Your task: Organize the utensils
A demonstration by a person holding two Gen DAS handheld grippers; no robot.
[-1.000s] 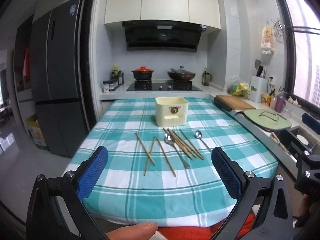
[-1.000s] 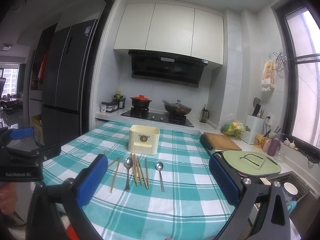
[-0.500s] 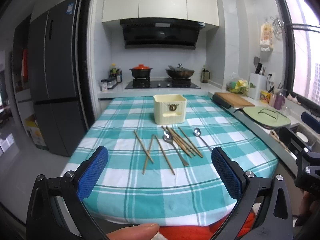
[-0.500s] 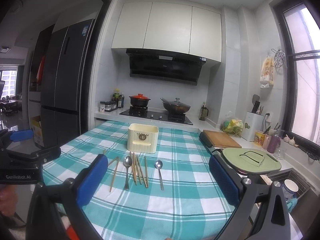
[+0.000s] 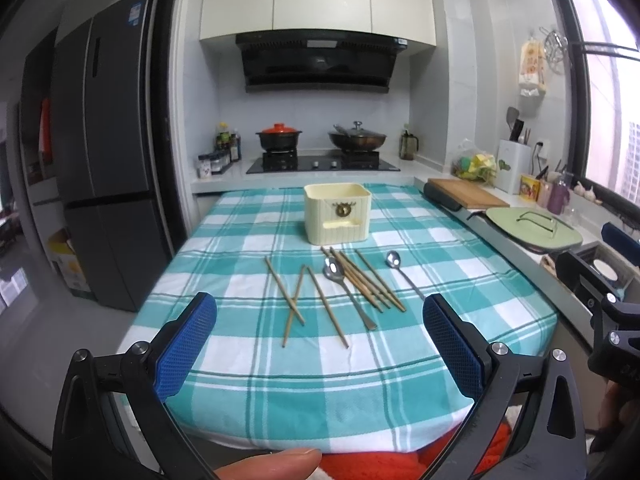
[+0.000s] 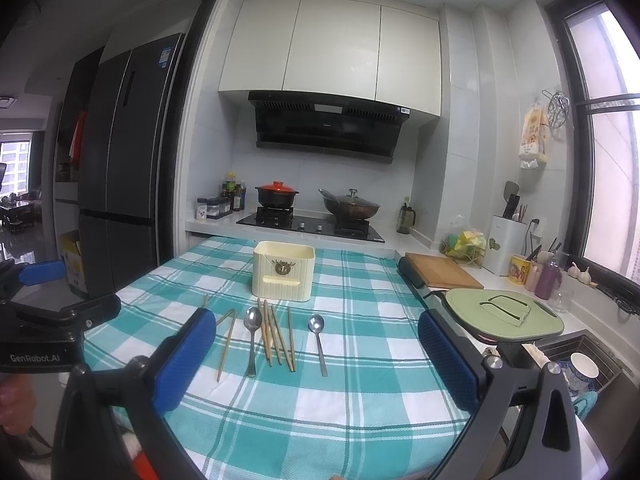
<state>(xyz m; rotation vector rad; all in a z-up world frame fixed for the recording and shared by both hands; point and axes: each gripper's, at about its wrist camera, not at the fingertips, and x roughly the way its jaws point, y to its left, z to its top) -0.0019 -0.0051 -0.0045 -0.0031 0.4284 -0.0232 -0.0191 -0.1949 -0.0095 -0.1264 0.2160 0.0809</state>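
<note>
A cream utensil holder (image 5: pixel 337 212) (image 6: pixel 284 272) stands upright on the teal checked tablecloth (image 5: pixel 240 360) (image 6: pixel 360 400). In front of it lie several wooden chopsticks (image 5: pixel 362 282) (image 6: pixel 280 336), a larger metal spoon (image 5: pixel 340 280) (image 6: pixel 252 332) and a smaller metal spoon (image 5: pixel 400 268) (image 6: pixel 318 336). Three more chopsticks (image 5: pixel 304 300) lie to the left, two crossed. My left gripper (image 5: pixel 320 344) is open and empty, above the table's near edge. My right gripper (image 6: pixel 312 356) is open and empty, held short of the utensils.
A stove with a red-lidded pot (image 5: pixel 279 136) and a wok (image 5: pixel 357 139) stands behind the table. A wooden cutting board (image 5: pixel 466 198) and a green lidded pan (image 5: pixel 534 230) sit to the right, by a sink (image 6: pixel 580 364). A dark fridge (image 5: pixel 108 200) stands left.
Both views have tilted slightly upward, so the table and utensils sit a little lower in frame. Both grippers stay open and empty.
</note>
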